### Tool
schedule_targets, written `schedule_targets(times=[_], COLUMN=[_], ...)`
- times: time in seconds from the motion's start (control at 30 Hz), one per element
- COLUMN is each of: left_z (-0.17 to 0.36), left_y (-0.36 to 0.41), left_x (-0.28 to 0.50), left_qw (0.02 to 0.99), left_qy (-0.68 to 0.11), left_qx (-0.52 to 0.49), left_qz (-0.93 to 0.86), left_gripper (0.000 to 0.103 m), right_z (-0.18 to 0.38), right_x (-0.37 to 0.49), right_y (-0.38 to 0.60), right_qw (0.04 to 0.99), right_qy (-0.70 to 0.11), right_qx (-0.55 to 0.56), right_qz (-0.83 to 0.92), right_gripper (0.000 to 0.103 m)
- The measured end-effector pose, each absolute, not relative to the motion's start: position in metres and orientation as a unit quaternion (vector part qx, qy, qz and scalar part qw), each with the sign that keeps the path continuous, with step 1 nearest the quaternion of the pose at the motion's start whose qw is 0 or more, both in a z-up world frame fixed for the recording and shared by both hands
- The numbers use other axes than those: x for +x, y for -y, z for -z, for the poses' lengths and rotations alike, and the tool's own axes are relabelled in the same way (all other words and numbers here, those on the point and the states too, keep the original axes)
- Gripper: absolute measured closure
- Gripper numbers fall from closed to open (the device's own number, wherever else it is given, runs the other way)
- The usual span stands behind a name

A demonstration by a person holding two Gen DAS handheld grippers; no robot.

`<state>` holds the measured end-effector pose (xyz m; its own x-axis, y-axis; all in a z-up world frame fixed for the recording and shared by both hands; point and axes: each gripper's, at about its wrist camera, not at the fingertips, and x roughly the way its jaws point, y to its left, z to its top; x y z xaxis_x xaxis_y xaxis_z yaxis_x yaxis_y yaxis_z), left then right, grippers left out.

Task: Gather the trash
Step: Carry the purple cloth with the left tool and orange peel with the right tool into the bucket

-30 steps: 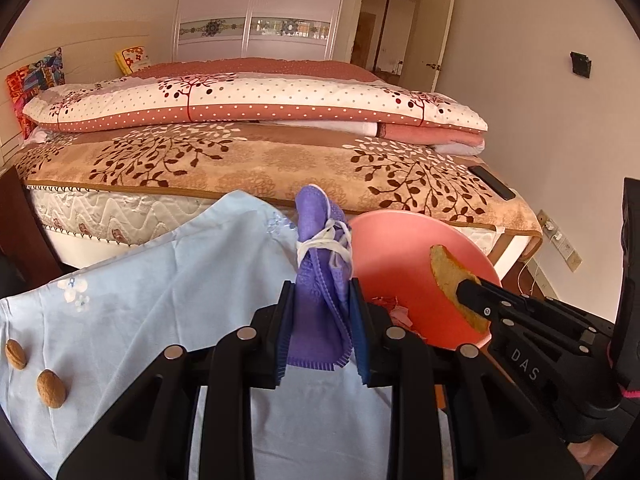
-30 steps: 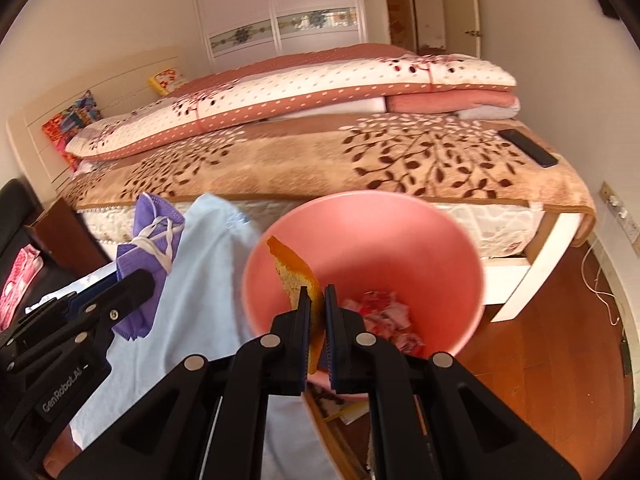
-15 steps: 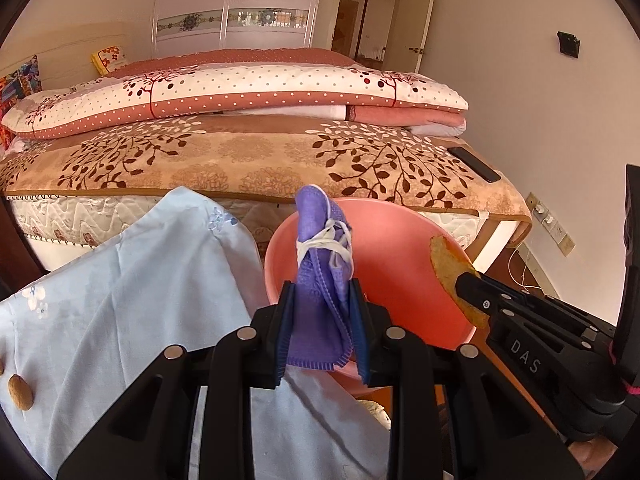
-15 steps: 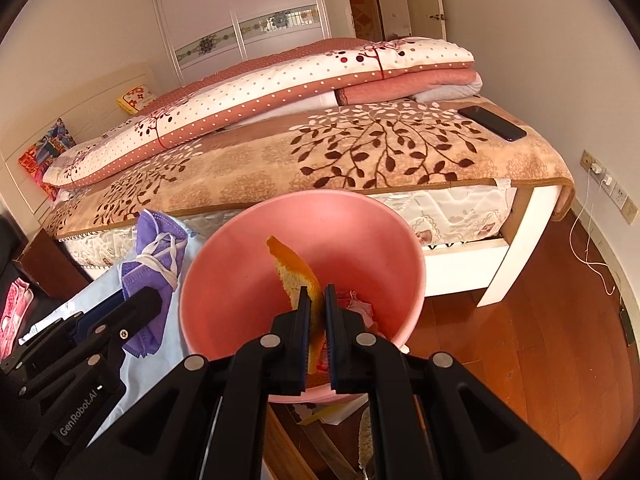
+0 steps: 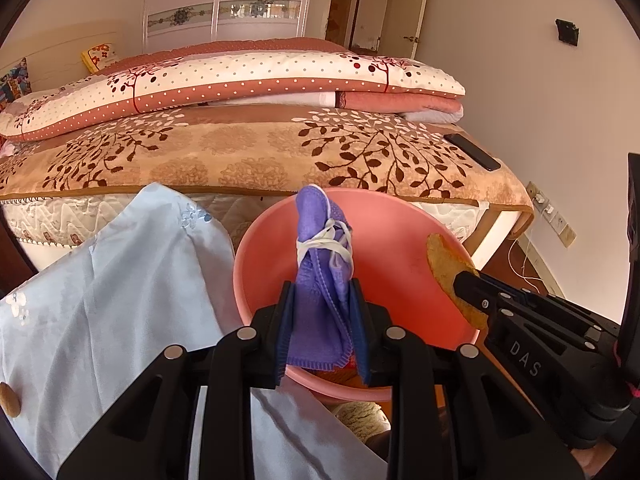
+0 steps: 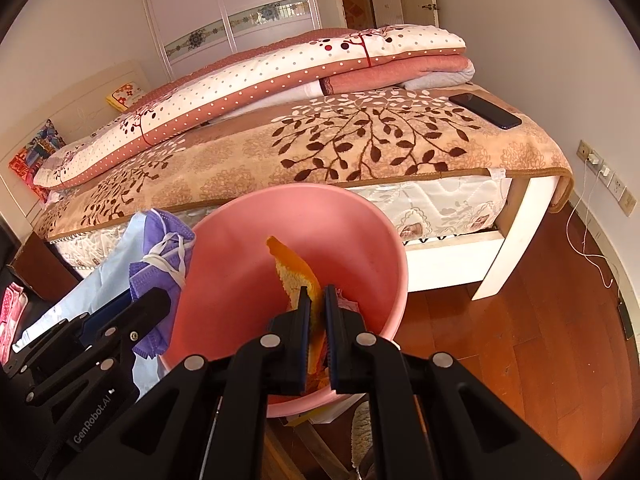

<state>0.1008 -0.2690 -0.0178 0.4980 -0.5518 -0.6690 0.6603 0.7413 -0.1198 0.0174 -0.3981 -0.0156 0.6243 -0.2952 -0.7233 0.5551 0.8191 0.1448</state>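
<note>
A pink bin [image 5: 384,252] [image 6: 240,264] stands by the bed, just past the edge of a light blue cloth. My left gripper [image 5: 322,312] is shut on a crumpled purple face mask [image 5: 320,280] with white ear loops, held over the bin's near rim. In the right wrist view that mask [image 6: 160,248] hangs at the bin's left rim. My right gripper [image 6: 316,312] is shut on a piece of orange peel [image 6: 296,268] over the bin's inside; the same peel [image 5: 448,268] shows at the bin's right rim. Red-and-white wrapper scraps [image 6: 346,304] lie in the bin.
A bed [image 5: 256,152] with a leaf-patterned blanket and folded quilts fills the background, a black phone [image 6: 486,110] on its corner. The light blue cloth [image 5: 112,304] covers the near surface, a nut [image 5: 9,399] on it. Wooden floor [image 6: 520,340] and a white charger cable [image 6: 588,240] lie right.
Both grippers have moved toward the pink bin with their loads still gripped. The mask now hangs over the bin's rim instead of over the blue cloth, and the peel sits deeper over the bin.
</note>
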Motion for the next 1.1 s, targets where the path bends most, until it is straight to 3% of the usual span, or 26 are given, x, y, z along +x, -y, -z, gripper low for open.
schedule_targets(times=[1.1], left_z=[0.036], left_y=[0.294], left_x=[0.106], left_qw=[0.849], left_qy=[-0.365], left_qx=[0.126], left_qz=[0.361], left_gripper=[0.076], right_z=[0.033], right_x=[0.036], right_y=[0.407], right_qw=[0.876], right_qy=[-0.385], right_qx=[0.162], right_qz=[0.243], right_gripper=[0.096])
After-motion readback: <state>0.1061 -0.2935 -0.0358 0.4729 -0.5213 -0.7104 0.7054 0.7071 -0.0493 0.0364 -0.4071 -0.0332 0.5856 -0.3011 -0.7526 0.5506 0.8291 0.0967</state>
